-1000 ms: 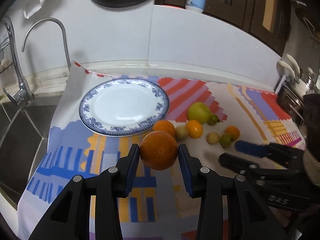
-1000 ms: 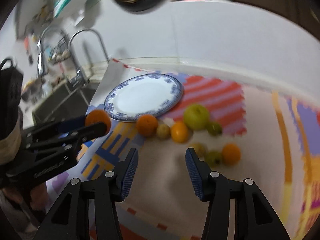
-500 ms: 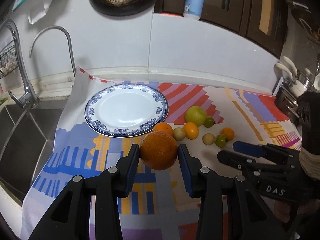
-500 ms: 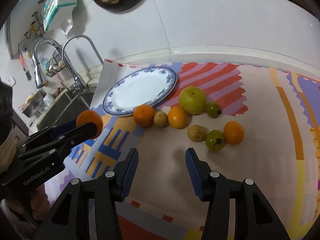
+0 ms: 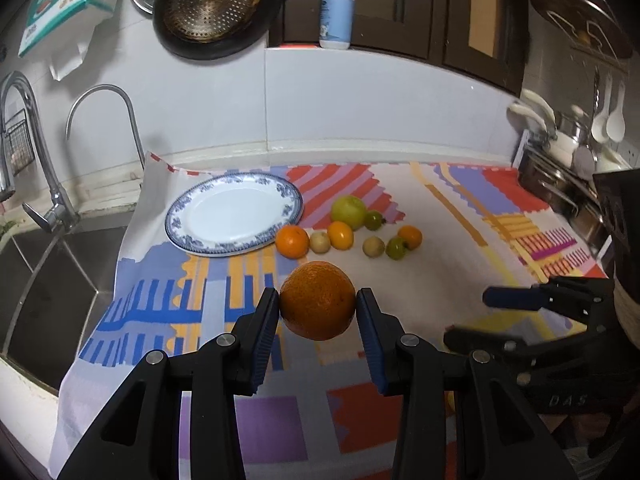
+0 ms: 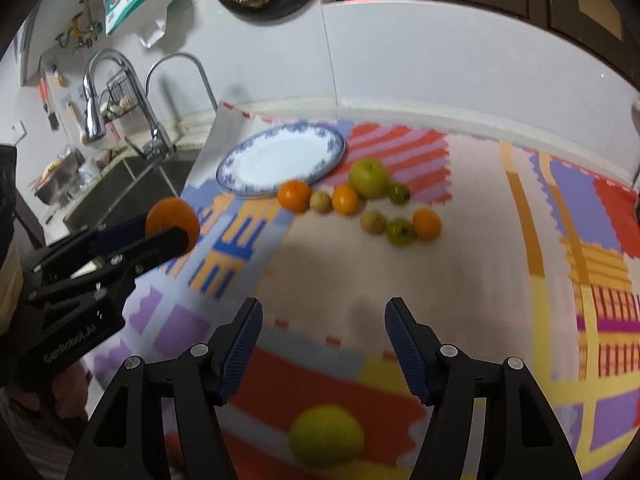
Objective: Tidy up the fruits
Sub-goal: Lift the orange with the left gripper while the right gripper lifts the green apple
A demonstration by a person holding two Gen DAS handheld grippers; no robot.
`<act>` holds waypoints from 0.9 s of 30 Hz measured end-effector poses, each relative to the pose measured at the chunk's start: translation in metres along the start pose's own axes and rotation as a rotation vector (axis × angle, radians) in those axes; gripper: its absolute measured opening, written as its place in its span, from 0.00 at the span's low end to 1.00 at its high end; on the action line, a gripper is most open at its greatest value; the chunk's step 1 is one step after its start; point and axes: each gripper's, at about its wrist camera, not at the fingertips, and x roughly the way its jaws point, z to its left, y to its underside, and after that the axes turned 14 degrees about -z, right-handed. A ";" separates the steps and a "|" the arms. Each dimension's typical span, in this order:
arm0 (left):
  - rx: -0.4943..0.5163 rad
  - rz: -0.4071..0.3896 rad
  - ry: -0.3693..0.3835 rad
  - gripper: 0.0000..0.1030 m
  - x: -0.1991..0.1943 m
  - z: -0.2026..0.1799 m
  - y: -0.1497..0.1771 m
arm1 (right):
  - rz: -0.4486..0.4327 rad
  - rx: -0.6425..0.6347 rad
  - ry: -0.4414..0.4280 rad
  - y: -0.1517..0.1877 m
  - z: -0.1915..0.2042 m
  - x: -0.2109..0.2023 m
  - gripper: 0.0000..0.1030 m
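My left gripper [image 5: 317, 312] is shut on a large orange [image 5: 317, 300] and holds it above the patterned mat; it also shows in the right wrist view [image 6: 173, 222]. A blue-rimmed white plate [image 5: 236, 214] lies empty at the mat's far left, also in the right wrist view [image 6: 280, 160]. Several small fruits lie beside it: a green apple [image 5: 349, 209], small oranges [image 5: 293, 241] and green ones [image 5: 397, 248]. My right gripper [image 6: 323, 332] is open and empty above the mat. A yellow-green fruit [image 6: 326, 434] lies just below it, blurred.
A sink [image 5: 36, 276] with two taps [image 5: 100, 120] lies left of the mat. Pots and utensils [image 5: 560, 160] stand at the right. The tiled wall [image 5: 360, 100] rises behind, with a soap bottle [image 5: 337, 12] on its ledge.
Both grippers have pulled back and risen, so the plate and fruits look farther away. The left gripper still holds the orange. A yellow-green fruit has come into the right wrist view.
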 end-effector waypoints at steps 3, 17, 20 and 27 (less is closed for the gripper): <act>0.014 0.018 0.005 0.38 -0.001 -0.005 0.007 | 0.070 0.011 -0.014 0.015 0.000 0.000 0.63; -0.001 0.117 0.012 0.38 0.006 -0.009 0.035 | 0.252 0.058 -0.027 0.055 -0.004 0.016 0.63; -0.004 0.126 0.013 0.38 0.006 -0.009 0.037 | 0.276 0.069 -0.033 0.059 -0.005 0.020 0.62; -0.004 0.128 0.014 0.38 0.005 -0.008 0.039 | 0.287 0.071 -0.017 0.062 -0.007 0.023 0.50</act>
